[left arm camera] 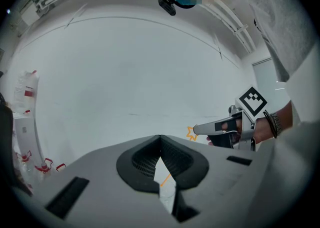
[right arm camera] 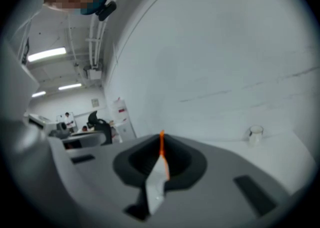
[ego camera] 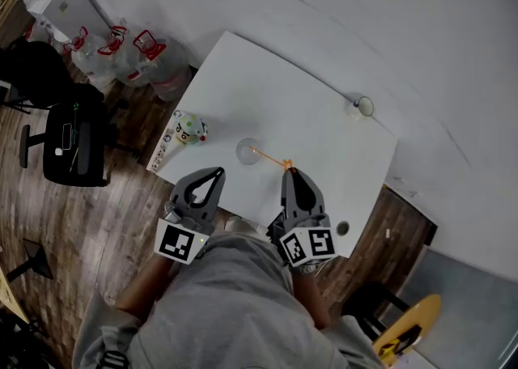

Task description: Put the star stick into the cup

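Note:
A clear cup [ego camera: 247, 152] stands near the middle of the white table [ego camera: 275, 84]. The thin orange star stick [ego camera: 271, 156] runs from the cup's right rim back to my right gripper [ego camera: 290, 171], which is shut on its star end. In the right gripper view the stick [right arm camera: 161, 145] pokes up between the closed jaws. The left gripper view shows the star [left arm camera: 190, 132] at the tip of the right gripper [left arm camera: 196, 130]. My left gripper [ego camera: 218, 173] hovers just left of the cup, tips together with nothing held; its jaws meet in its own view [left arm camera: 160, 138].
A spotted round toy [ego camera: 190, 127] sits at the table's left edge. A small glass [ego camera: 363, 105] stands at the far right corner, also in the right gripper view [right arm camera: 255, 133]. Water jugs [ego camera: 121, 56] and a black chair [ego camera: 73, 141] are on the floor at left.

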{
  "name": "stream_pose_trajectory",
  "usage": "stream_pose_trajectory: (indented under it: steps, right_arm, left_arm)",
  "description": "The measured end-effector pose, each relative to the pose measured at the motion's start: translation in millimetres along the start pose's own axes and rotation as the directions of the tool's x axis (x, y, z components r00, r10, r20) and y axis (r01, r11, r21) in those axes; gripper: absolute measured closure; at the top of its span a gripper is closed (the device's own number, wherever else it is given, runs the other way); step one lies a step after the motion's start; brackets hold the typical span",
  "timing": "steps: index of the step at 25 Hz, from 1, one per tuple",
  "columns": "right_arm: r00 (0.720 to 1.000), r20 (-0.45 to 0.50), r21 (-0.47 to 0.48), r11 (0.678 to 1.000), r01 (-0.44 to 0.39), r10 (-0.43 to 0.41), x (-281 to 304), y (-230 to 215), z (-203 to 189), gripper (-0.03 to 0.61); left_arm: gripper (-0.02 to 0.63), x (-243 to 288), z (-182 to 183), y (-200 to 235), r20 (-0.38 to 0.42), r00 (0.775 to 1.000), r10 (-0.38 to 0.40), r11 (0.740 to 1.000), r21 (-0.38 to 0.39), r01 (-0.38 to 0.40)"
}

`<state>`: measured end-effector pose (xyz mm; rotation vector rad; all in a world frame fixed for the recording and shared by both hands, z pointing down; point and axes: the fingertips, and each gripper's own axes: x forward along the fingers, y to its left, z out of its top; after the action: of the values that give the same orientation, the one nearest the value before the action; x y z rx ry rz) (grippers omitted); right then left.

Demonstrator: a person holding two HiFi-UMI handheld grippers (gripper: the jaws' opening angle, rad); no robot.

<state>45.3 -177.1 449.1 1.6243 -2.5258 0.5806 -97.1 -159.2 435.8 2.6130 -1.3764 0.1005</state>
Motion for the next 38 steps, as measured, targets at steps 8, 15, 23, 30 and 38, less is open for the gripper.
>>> stream_pose_trajectory:
  steps: [8, 15, 23, 30, 38]
  right_arm:
    - [0.999, -0.023, 0.028, 0.999, 0.026, -0.025, 23, 3, -9, 0.534]
    - [0.998, -0.049, 0.053, 0.998, 0.046, -0.044, 37, 4, -21, 0.534]
    - [0.995, -0.077, 0.086, 0.994, 0.068, -0.061, 46, -1, -34, 0.534]
    - [0.992, -0.106, 0.103, 0.992, 0.078, -0.067, 56, -7, -47, 0.534]
    - [0.989, -0.137, 0.116, 0.99, 0.079, -0.063, 64, -10, -56, 0.534]
  left_arm:
    - [0.584, 14, -4, 19, -0.03, 0.999, -0.042, 0.999, 0.005, 0.042]
    - [0.584, 23, -8, 27, -0.05, 0.995, -0.082, 0.996, 0.031, 0.083]
    - [0.584, 33, -15, 31, -0.075, 0.992, -0.099, 0.995, 0.006, 0.1]
    - [0.584, 42, -16, 33, -0.088, 0.989, -0.115, 0.993, 0.011, 0.117]
    - [0.584, 51, -19, 33, -0.112, 0.983, -0.143, 0.989, 0.032, 0.147]
